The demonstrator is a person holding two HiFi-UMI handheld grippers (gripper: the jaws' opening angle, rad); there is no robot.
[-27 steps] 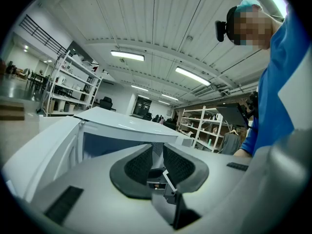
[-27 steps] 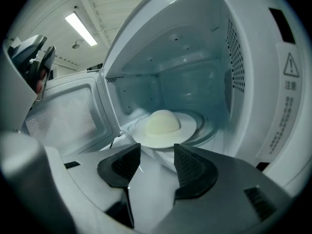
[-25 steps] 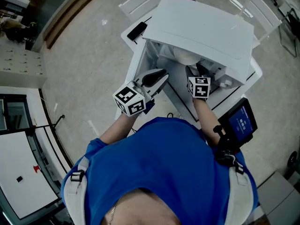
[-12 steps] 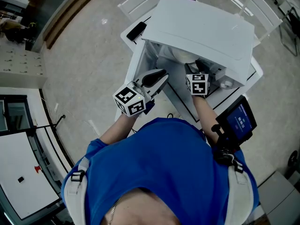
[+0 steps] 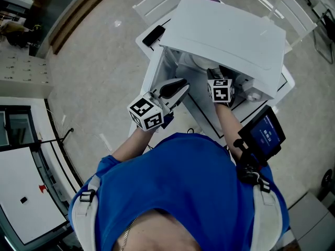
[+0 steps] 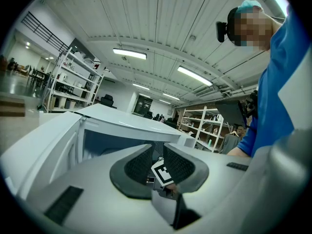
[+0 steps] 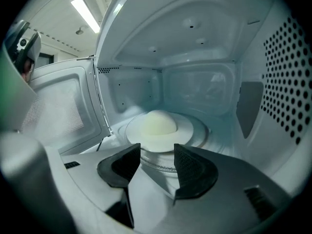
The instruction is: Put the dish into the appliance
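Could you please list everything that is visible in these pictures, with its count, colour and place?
microwave: 1, white, on the table, door open
dish: 1, white, on the turntable inside the microwave, with a pale mound on it
table: 1, white, under the microwave
device: 1, black, far left corner of the table
chairs: 2, white, beyond the table
screen: 1, black with blue display, at the person's right
left gripper: 1, grey, open, empty, outside the microwave
right gripper: 1, grey, open, at the microwave's opening, before the dish
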